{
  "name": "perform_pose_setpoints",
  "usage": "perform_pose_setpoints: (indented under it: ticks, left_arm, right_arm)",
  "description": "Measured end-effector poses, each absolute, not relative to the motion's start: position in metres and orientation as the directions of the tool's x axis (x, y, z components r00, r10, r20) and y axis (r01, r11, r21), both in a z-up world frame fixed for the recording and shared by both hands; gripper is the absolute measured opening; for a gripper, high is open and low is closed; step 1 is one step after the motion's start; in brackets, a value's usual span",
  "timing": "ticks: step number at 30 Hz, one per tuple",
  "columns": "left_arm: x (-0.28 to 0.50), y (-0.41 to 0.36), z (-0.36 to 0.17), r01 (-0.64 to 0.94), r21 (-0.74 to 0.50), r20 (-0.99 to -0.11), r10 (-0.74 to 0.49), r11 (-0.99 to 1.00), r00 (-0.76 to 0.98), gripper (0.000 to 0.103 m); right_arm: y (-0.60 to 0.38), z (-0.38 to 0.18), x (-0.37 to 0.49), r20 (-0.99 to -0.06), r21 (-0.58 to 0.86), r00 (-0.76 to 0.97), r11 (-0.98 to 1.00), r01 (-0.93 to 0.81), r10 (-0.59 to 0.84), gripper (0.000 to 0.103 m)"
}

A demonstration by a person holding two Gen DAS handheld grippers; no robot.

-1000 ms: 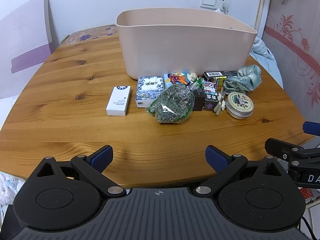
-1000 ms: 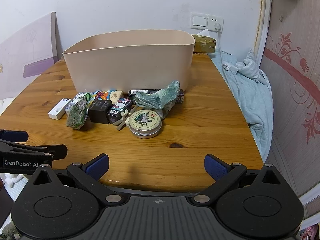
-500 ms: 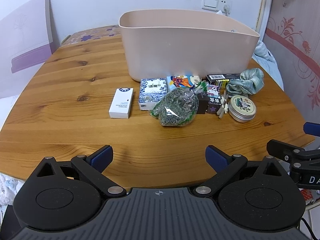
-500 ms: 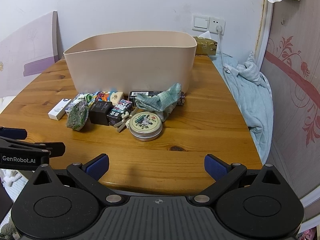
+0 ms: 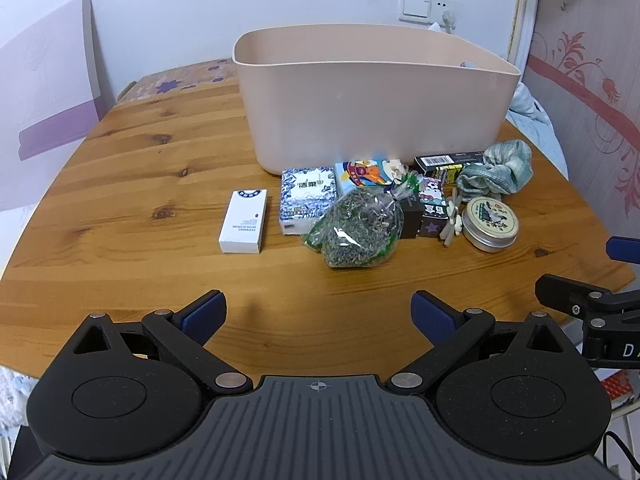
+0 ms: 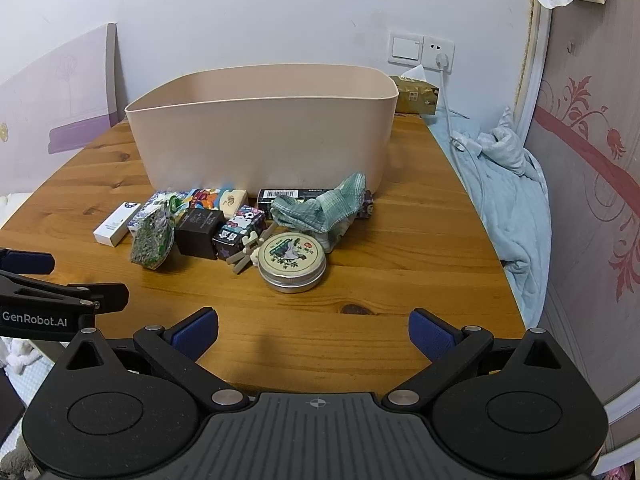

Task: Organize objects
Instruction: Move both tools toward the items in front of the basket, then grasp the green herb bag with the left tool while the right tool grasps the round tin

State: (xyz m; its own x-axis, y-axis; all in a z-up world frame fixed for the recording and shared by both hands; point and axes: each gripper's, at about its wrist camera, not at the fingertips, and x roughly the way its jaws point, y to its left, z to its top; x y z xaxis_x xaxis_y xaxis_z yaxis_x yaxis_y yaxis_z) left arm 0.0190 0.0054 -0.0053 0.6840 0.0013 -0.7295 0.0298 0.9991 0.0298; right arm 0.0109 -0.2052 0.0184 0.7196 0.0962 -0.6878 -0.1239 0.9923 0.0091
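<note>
A beige plastic bin (image 5: pixel 372 100) stands on the wooden table (image 5: pixel 120 208); it also shows in the right wrist view (image 6: pixel 264 140). In front of it lie a white box (image 5: pixel 243 221), a blue-white tissue pack (image 5: pixel 307 199), a clear bag of dried herbs (image 5: pixel 358 228), small dark boxes (image 5: pixel 430 206), a round tin (image 5: pixel 490 223) and a green cloth (image 5: pixel 496 172). My left gripper (image 5: pixel 318 314) is open and empty at the near table edge. My right gripper (image 6: pixel 314 334) is open and empty, short of the tin (image 6: pixel 291 262).
A light blue blanket (image 6: pixel 508 196) and a charging cable hang off the table's right side. A tissue box (image 6: pixel 414 94) sits behind the bin. A purple-white panel (image 5: pixel 44 92) leans at the left wall. Each gripper shows at the edge of the other's view.
Both grippers have drawn back and risen slightly from the table; the objects sit farther off in both views. Nothing on the table has moved.
</note>
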Motion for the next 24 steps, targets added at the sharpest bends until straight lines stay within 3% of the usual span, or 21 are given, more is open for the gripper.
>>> perform_pose_setpoints:
  ticks: [19, 24]
  left_arm:
    - [0.051, -0.001, -0.017, 0.118, 0.029, -0.727, -0.06, 0.993, 0.685, 0.099]
    - [0.061, 0.001, -0.02, 0.124, 0.006, -0.739, -0.079, 0.992, 0.669, 0.095]
  right_arm:
    - [-0.207, 0.004, 0.044, -0.71, 0.04, 0.694, 0.99, -0.137, 0.125, 0.101]
    - [-0.207, 0.0, 0.053, -0.714, 0.051, 0.685, 0.987, -0.149, 0.141, 0.098]
